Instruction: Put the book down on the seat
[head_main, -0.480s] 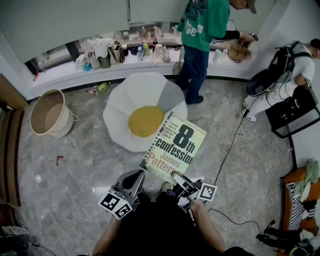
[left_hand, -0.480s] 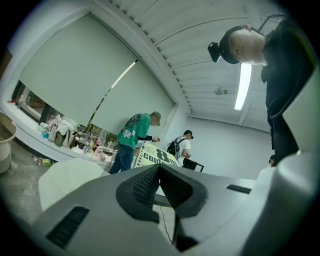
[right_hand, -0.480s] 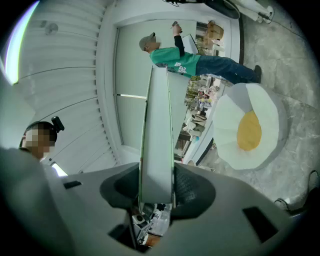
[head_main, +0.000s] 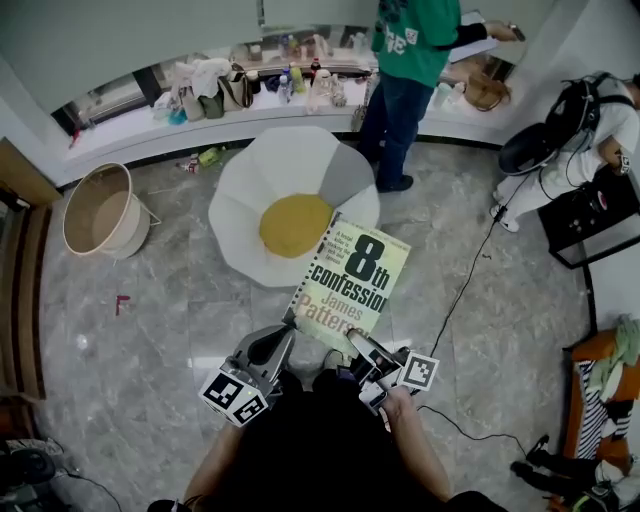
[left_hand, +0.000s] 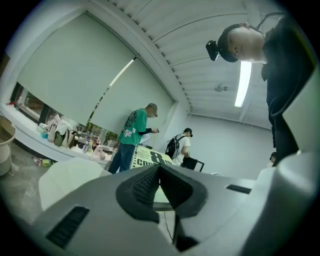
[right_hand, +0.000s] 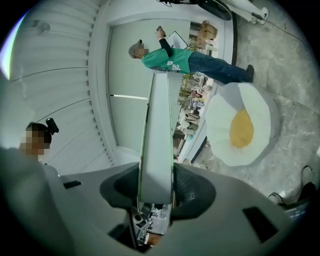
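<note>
The pale-green spiral-bound book (head_main: 352, 285), clamped by the right gripper (head_main: 357, 350), hangs just short of the white egg-shaped cushion seat (head_main: 285, 165). The left gripper (head_main: 278, 343) is closed and empty. Setting it down remains.

Ahead of me a person in green (head_main: 408, 50) stands at the cluttered ledge (head_main: 135, 137). Left, a beige bin (head_main: 100, 222) on the marble floor (head_main: 170, 330). Right, someone crouches (head_main: 588, 125) by a black case (head_main: 598, 225); a cable (head_main: 462, 290) snakes across.
</note>
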